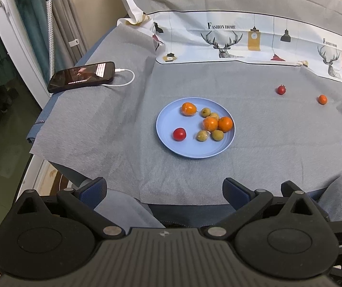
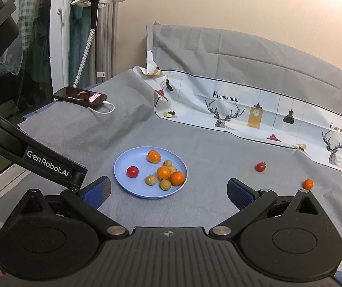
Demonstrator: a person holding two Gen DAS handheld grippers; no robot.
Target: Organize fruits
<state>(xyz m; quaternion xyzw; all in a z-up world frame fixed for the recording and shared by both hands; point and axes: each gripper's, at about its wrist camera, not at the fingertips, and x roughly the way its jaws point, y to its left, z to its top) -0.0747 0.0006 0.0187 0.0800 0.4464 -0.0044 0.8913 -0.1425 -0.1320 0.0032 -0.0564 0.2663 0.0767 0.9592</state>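
A light blue plate (image 1: 168, 148) (image 2: 127, 186) lies mid-table on the grey cloth. It holds a red tomato (image 1: 179, 134) (image 2: 132, 171), three oranges (image 1: 225, 124) (image 2: 177, 178) and several small yellow-green fruits (image 1: 217, 135) (image 2: 165, 184). Off to the right on the cloth lie a loose red fruit (image 1: 281, 90) (image 2: 260, 166) and a small orange (image 1: 322, 99) (image 2: 308, 184). My left gripper (image 1: 165, 190) hangs open at the table's near edge, nothing between its fingers. My right gripper (image 2: 168, 190) is open too, just short of the plate, empty.
A phone (image 1: 81, 76) (image 2: 80, 96) on a white charging cable lies at the back left corner. A patterned cloth (image 1: 242, 40) (image 2: 254, 112) runs along the back. The left gripper's arm (image 2: 39, 162) crosses the right wrist view at left. The table drops off at left.
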